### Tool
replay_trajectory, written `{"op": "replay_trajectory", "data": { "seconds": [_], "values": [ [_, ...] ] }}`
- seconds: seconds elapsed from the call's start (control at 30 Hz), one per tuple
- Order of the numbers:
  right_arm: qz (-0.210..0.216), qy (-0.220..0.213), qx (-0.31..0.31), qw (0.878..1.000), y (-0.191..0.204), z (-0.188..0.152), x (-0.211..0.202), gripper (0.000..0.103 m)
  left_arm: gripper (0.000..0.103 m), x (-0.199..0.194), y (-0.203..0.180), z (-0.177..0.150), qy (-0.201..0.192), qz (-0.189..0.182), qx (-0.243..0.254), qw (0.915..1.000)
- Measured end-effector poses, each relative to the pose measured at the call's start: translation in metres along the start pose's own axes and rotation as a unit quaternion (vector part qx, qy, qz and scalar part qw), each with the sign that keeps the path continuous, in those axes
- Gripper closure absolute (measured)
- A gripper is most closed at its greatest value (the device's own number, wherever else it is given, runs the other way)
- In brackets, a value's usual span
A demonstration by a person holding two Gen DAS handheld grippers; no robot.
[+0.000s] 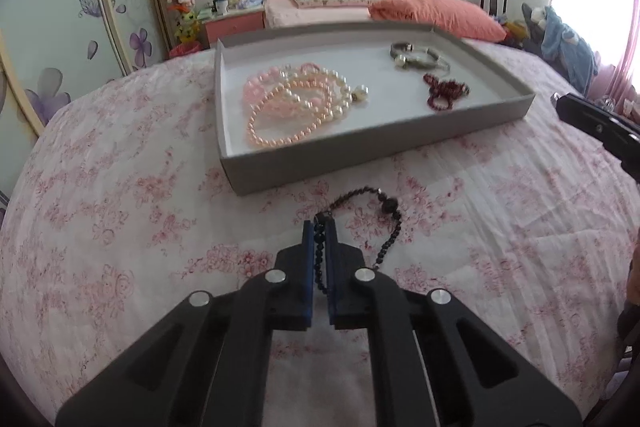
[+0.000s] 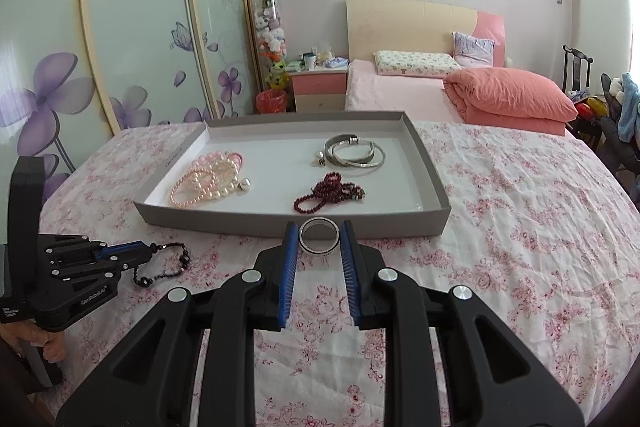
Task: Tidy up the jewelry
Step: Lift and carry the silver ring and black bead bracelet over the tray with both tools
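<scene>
Nearest, the left gripper (image 1: pixel 320 227) is clenched on the black bead bracelet (image 1: pixel 384 211). Only a short part of the strand is between the blue pads; the rest of the loop lies on the flowered bedspread (image 1: pixel 120 227), just in front of the near wall of the grey tray (image 1: pixel 360 163). To the right of it, the right gripper (image 2: pixel 320 233) is grasping a silver ring (image 2: pixel 319 234) by its two sides, held just before the near wall of the tray.

Farther, inside the tray, the pink and white pearl strands (image 2: pixel 208 181) lie at the left, the dark red beads (image 2: pixel 330 193) at the near right, and the silver bangles (image 2: pixel 354 153) at the far right.

I think the risks are these. The black bracelet is pinched at a thin place, so it could slip out when it is lifted, or the hanging loop could catch on the tray wall. The ring is smooth and round, held only at two small spots, so it may turn or pop out and roll into the folds of the cloth. Placed carelessly, either piece may land on the red beads and tangle.
</scene>
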State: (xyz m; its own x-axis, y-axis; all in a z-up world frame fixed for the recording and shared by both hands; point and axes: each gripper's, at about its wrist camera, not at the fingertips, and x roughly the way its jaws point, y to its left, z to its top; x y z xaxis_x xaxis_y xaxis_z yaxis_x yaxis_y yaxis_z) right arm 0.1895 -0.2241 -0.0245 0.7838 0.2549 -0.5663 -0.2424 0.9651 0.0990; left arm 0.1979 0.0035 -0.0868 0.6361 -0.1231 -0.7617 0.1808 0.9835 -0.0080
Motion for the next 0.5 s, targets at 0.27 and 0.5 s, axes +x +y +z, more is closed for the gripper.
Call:
{"op": "replay_trajectory", "data": {
  "seconds": [0.27, 0.5],
  "values": [
    [0.007, -0.038, 0.008, 0.999, -0.001, 0.012, -0.018, 0.08, 0.097, -0.054, 0.003, 0.014, -0.083, -0.043, -0.022, 0.9954],
    [0.017, -0.068, 0.009, 0.997, 0.003, 0.019, -0.031, 0.08, 0.097, -0.084, -0.01, 0.022, -0.125, -0.062, -0.023, 0.99]
  ]
}}
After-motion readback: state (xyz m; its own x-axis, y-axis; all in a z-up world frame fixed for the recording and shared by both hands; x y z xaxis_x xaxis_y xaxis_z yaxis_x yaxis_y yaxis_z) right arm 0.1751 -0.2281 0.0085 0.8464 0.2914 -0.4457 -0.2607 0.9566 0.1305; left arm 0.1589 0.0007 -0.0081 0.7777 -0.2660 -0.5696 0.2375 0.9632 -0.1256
